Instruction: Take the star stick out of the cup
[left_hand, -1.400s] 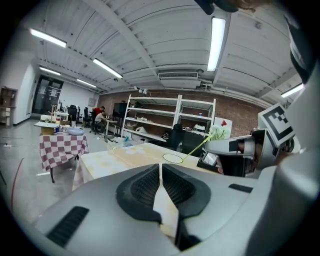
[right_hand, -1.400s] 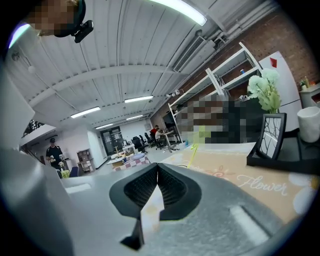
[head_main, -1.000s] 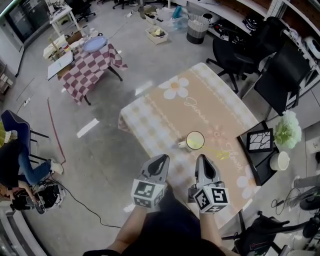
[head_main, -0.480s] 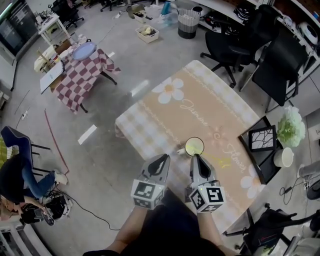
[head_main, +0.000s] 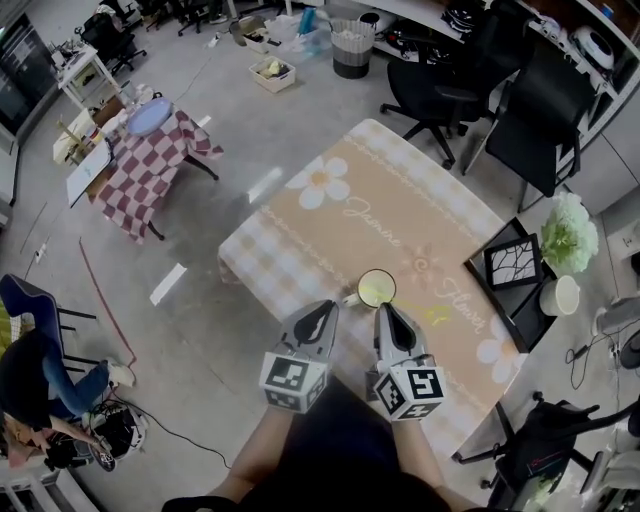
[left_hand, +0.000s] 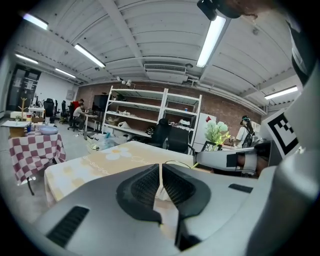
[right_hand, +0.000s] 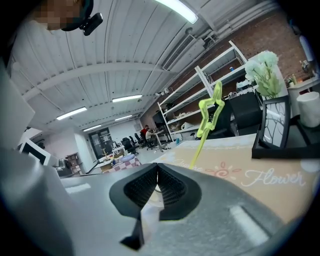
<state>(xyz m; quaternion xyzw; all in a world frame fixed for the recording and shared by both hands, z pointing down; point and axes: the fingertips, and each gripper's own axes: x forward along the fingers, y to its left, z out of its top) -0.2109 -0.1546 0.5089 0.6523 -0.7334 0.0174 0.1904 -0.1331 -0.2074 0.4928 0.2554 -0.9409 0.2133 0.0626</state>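
1. At the far left of the head view, a small table with a red-and-white checked cloth (head_main: 140, 170) stands on the concrete floor, well apart from the worktop (head_main: 400, 200).
2. The worktop carries a beige cloth with white daisies and script lettering.
3. The left tool (head_main: 325, 310) hangs at the worktop's near edge, just left of the cup (head_main: 376, 288). In the left gripper view its ribbed black pads (left_hand: 145, 185) are pressed together, leaving only a thin slit, and nothing is clamped between them.
4. The cup is white with a small handle on its left, and its inside looks pale yellow-green. It stands near the near edge, between the two tool tips and just beyond them.
5. The right tool (head_main: 386, 312) sits just right of the cup. In the right gripper view its jaws are clenched tip to tip on nothing.
6. The star stick (right_hand: 201, 136) stands in the cup. It is lime-green and translucent, a thin straight stem topped by a five-pointed star. It leans to the right, and its foot is hidden behind the tool's grey body. From above it shows only as a faint yellow-green patch (head_main: 436, 313) right of the cup.
7. Further right, on a black side surface, are a dark picture frame (head_main: 514, 262), a bunch of pale green flowers (head_main: 568, 232) and a white pot (head_main: 558, 295).
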